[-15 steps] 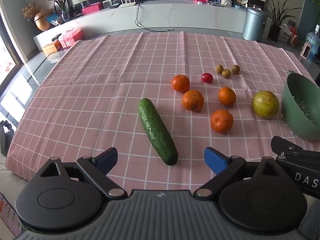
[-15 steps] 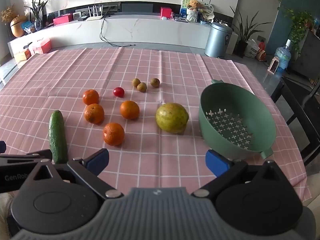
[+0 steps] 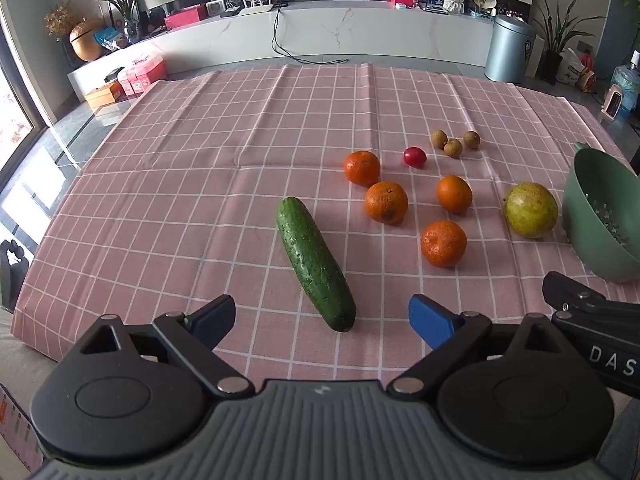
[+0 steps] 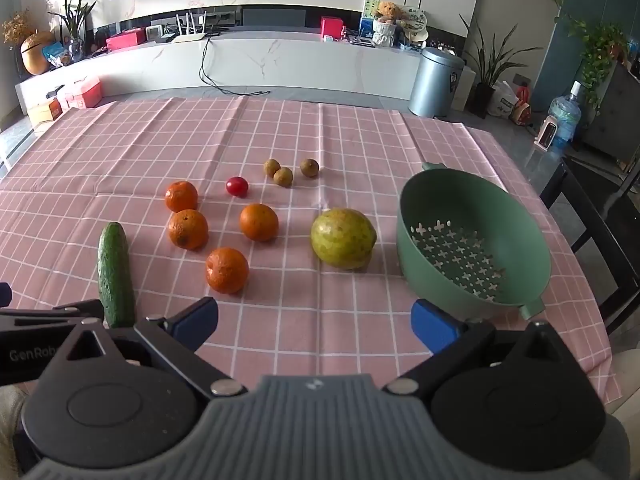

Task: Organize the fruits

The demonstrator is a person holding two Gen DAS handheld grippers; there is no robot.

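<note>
On the pink checked tablecloth (image 3: 200, 200) lie a green cucumber (image 3: 315, 261), several oranges (image 3: 386, 202), a small red tomato (image 3: 415, 157), three brown longans (image 3: 453, 147) and a large yellow-green fruit (image 3: 530, 210). A green colander (image 4: 472, 240) stands empty at the right. My left gripper (image 3: 322, 318) is open, with the cucumber's near end between its blue fingers, untouched. My right gripper (image 4: 314, 322) is open over bare cloth, in front of the nearest orange (image 4: 227, 270) and the yellow-green fruit (image 4: 343, 238).
The table's near edge runs just under both grippers. Part of the right gripper's body (image 3: 592, 320) shows at the left view's right edge. Beyond the table are a white low cabinet (image 4: 280, 60), a grey bin (image 4: 438, 82) and a dark chair (image 4: 608, 232) at the right.
</note>
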